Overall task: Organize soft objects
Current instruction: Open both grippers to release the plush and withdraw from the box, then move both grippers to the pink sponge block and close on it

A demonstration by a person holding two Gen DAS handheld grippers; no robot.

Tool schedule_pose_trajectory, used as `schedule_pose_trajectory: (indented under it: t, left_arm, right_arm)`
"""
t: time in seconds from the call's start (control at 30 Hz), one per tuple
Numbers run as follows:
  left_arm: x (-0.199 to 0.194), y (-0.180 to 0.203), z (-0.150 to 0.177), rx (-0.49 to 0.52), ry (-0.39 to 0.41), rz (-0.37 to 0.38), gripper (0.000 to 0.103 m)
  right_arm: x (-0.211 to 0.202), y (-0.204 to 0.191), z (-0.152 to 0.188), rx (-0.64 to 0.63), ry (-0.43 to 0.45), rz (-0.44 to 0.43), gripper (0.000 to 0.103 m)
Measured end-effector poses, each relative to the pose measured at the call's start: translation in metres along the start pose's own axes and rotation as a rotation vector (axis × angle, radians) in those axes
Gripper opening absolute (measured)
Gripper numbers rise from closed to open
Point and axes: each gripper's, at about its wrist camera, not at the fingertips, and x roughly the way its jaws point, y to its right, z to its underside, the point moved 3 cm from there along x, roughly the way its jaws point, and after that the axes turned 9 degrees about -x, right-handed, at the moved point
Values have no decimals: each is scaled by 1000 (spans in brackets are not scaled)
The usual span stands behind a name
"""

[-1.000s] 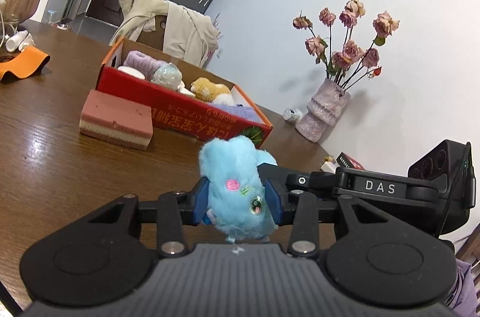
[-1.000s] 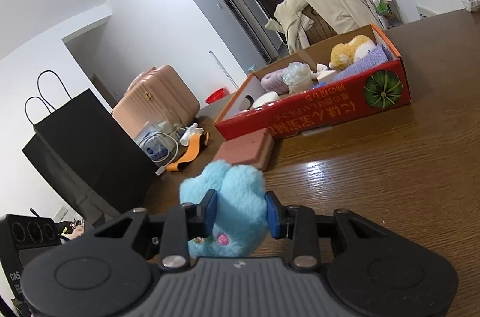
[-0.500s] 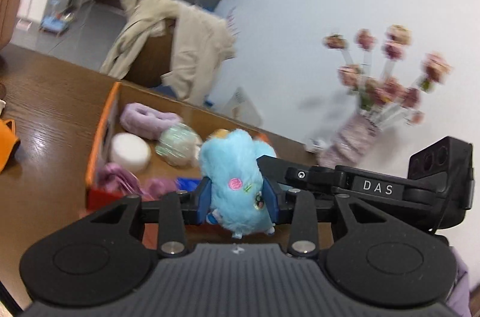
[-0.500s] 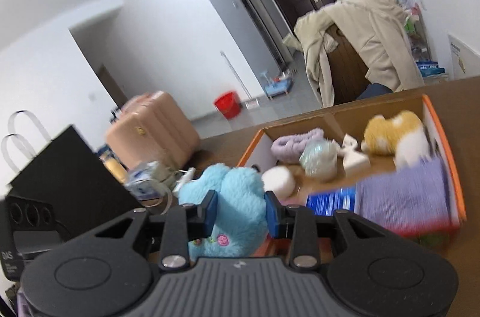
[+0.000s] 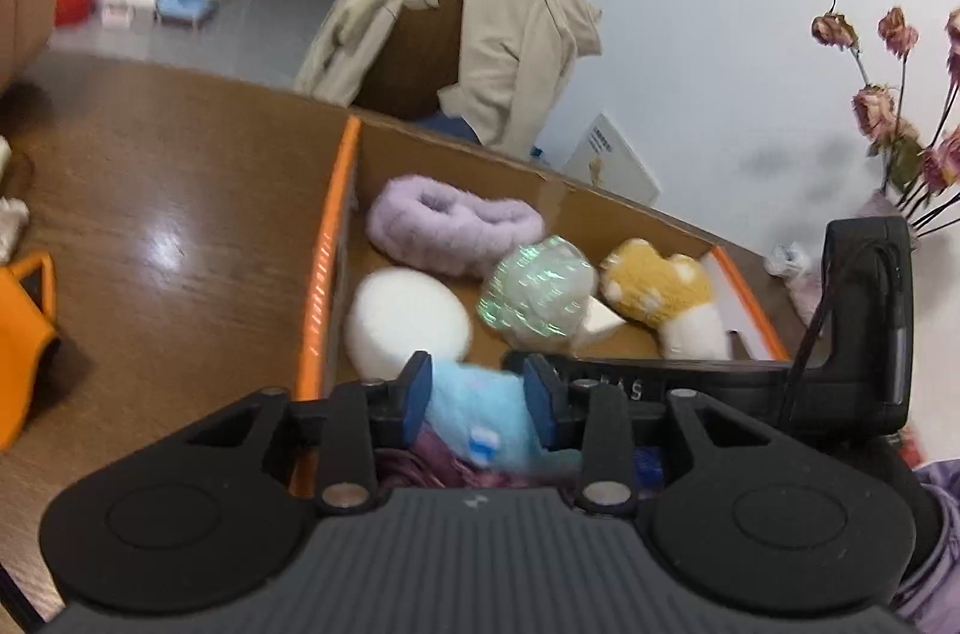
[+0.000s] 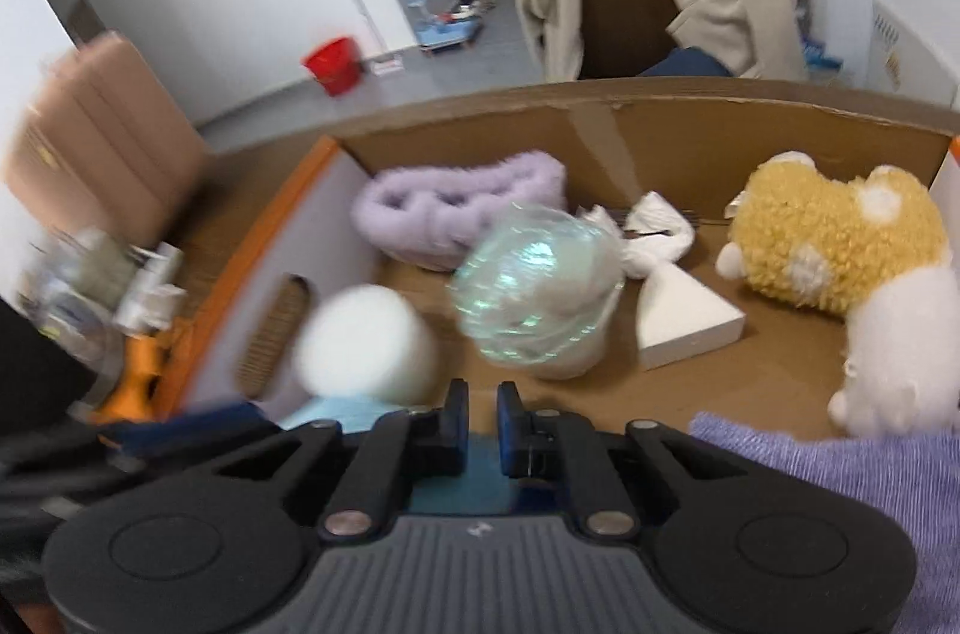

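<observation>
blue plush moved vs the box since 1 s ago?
Yes. The blue plush went from above the table in front of the cardboard box to over its near rim, between the left gripper jaws.

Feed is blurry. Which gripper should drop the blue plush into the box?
Left. The left gripper has the blue plush between its fingers, already over the cardboard box. The right gripper is nearly shut with nothing in it.
</observation>
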Motion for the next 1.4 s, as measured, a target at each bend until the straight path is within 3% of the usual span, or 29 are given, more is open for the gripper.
schedule_pose_trajectory:
  t: [0.1, 0.17, 0.4, 0.53, 0.7, 0.83, 0.9, 1.0, 1.03, 1.2, 1.27, 1.4]
  left_arm:
    - [2, 5, 6, 83, 49, -42, 29]
    - [1, 6, 6, 77, 54, -49, 28]
    - [-23, 9, 0, 63, 64, -36, 28]
    - [-60, 23, 1, 91, 112, -23, 29]
    - [-120, 38, 15, 144, 181, -11, 35]
    - [-167, 38, 39, 188, 243, -5, 49]
    - [-188, 36, 55, 202, 271, -11, 52]
    - [-217, 37, 85, 222, 319, -27, 69]
    - [-227, 38, 97, 238, 347, -32, 77]
    - [-265, 35, 157, 237, 393, 13, 88]
    - [-278, 33, 181, 248, 409, 38, 96]
    - [-301, 26, 223, 274, 430, 19, 99]
  right_arm:
    - [-5, -1, 1, 3, 17, -23, 9]
    - [-12, 1, 1, 17, 42, -39, 13]
    - [-67, 7, -7, -4, 132, -17, 14]
    - [-112, 8, 0, -17, 178, 11, 15]
    - [-182, 4, 30, -62, 236, 53, 25]
    - [-240, 0, 70, -82, 304, 93, 45]
    - [-263, -4, 96, -106, 332, 134, 49]
    - [-290, -14, 136, -146, 384, 207, 55]
    - [-296, -17, 149, -154, 399, 218, 59]
    - [-310, -44, 223, -167, 455, 227, 64]
    - [-312, -57, 251, -174, 473, 233, 73]
    - [-316, -73, 311, -126, 474, 206, 74]
